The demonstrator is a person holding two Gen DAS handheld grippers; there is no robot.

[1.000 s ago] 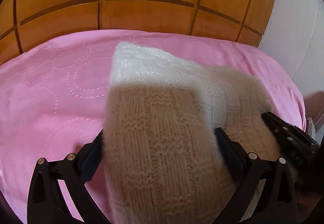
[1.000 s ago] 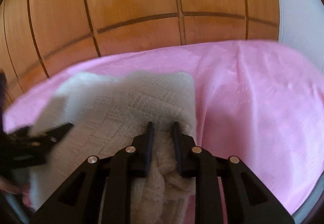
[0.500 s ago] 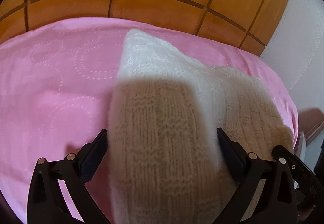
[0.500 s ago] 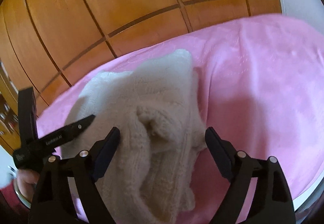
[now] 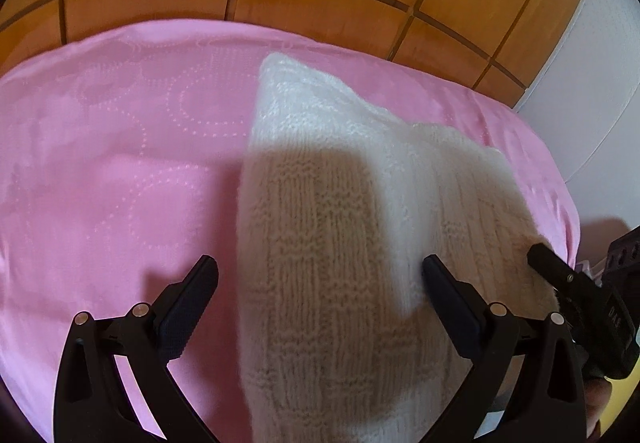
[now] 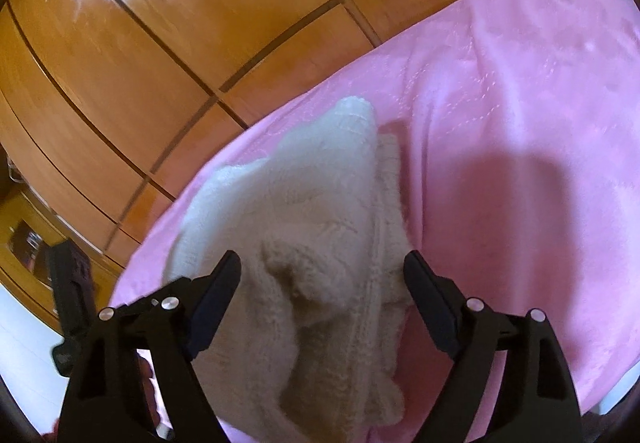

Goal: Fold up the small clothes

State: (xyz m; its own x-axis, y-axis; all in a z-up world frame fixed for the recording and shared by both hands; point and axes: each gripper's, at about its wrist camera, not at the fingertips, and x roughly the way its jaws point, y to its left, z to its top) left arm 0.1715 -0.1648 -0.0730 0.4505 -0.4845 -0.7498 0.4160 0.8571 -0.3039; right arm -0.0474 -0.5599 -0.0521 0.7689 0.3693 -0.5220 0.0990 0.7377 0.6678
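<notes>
1. Folded cream knitted woollen garment (image 5: 340,243) lies on the pink patterned bed sheet (image 5: 120,163), near its right edge.
2. Left claw (image 5: 320,283) gapes wide over the garment; pads clear of it.
3. Right claw (image 6: 322,279) has just been opening; the garment sits between its jaws, unpinched.
4. Glossy orange wooden panelled wall (image 6: 160,43) behind the bed; white wall (image 5: 580,83) at right.

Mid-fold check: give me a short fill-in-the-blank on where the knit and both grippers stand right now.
1. The white knit garment lies on a sheet of ____ colour.
2. The right gripper has its jaws ____, pads off the knit.
3. The left gripper has its jaws ____.
4. Behind the bed stands a panelled wall of ____.

Missing words: pink; open; open; wood
</notes>
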